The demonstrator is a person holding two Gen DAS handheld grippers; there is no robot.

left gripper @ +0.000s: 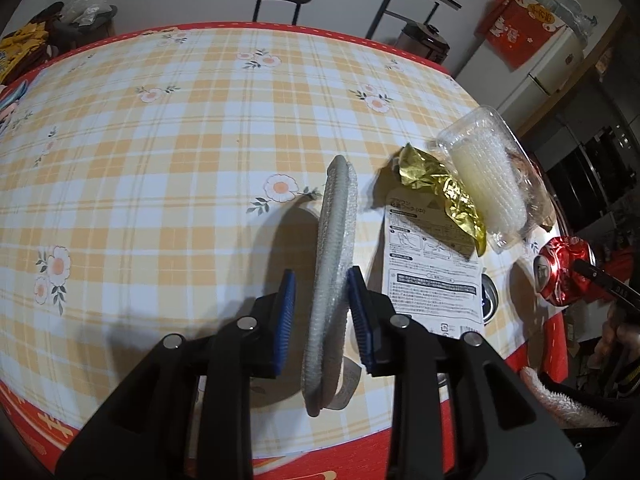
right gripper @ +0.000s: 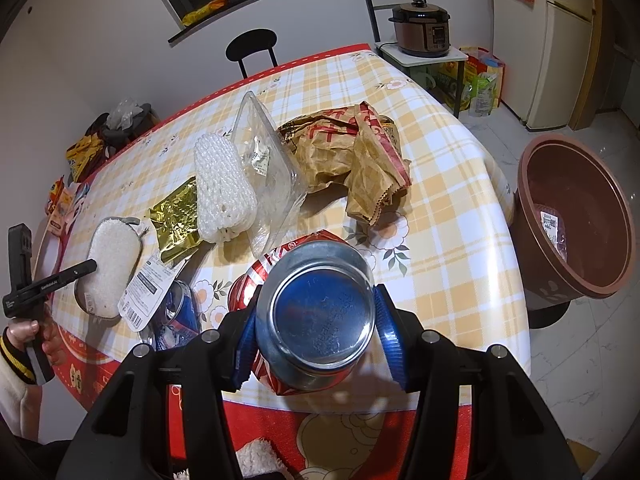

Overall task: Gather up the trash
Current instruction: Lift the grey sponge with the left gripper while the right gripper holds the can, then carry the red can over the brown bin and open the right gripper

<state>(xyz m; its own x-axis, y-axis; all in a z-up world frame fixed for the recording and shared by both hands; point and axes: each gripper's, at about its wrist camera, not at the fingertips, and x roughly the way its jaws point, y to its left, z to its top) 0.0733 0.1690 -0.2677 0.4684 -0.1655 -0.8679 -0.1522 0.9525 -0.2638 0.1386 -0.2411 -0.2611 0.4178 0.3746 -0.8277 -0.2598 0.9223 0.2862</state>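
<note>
The right gripper (right gripper: 316, 344) has its fingers clamped on a crushed red can (right gripper: 312, 320), held above the near edge of the surface (right gripper: 440, 240), base towards the camera. Off to its right, on the floor just beside the surface, stands a brown bin (right gripper: 576, 216) with one scrap already lying in it. I judge the step in hand to be carrying the can over to that bin; the next move calls for swinging right past the surface edge and letting go over the open mouth.

The left gripper (left gripper: 322, 316) has its fingers narrowed around a grey padded sleeve (left gripper: 332, 264) standing on edge; the right finger touches it, the left shows a slight gap, so I cannot tell whether it is truly gripped.

Still lying on the surface are a gold foil wrapper (right gripper: 176, 216), a white foam net (right gripper: 224, 196), a clear plastic tray (right gripper: 264, 160), a crumpled brown paper bag (right gripper: 352, 152), a printed card (right gripper: 148, 284) and a blue can (right gripper: 180, 312)
</note>
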